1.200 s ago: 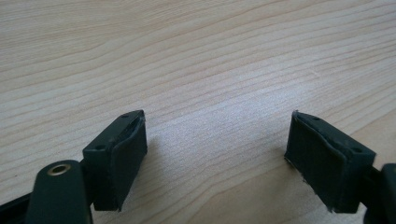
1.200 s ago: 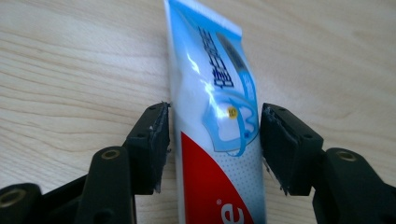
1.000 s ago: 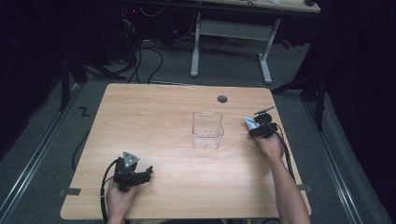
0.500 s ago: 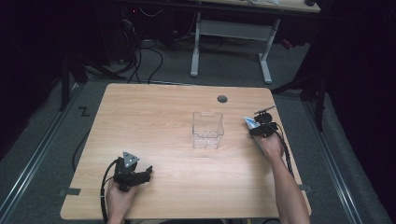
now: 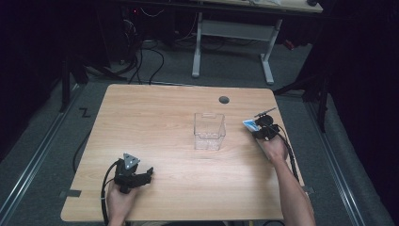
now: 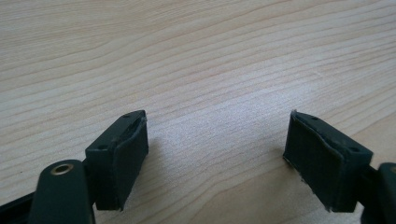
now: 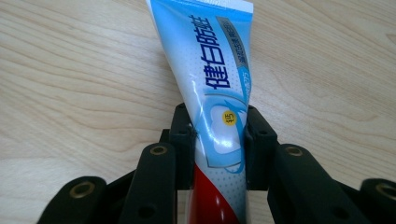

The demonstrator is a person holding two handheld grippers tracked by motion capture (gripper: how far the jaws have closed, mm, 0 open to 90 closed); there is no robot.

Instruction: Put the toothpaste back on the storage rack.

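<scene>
Right gripper (image 7: 218,135) has just been closing — its jaws now pinch the toothpaste tube (image 7: 215,88) flat on the table (image 5: 155,122) near the right edge, just right of the clear box (image 5: 210,131). Left gripper (image 5: 134,175) hasn't moved, jaws spread, empty. Risk: soft tube may buckle or slip from a low grip when lifted. Open room leftward — box mouth narrow, edge close.

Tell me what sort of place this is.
Probably a lab or recording workspace, not a home: a bare wooden table with a cable hole, another desk frame behind, loose cables on grey carpet, and dark surroundings around the lit table.
</scene>
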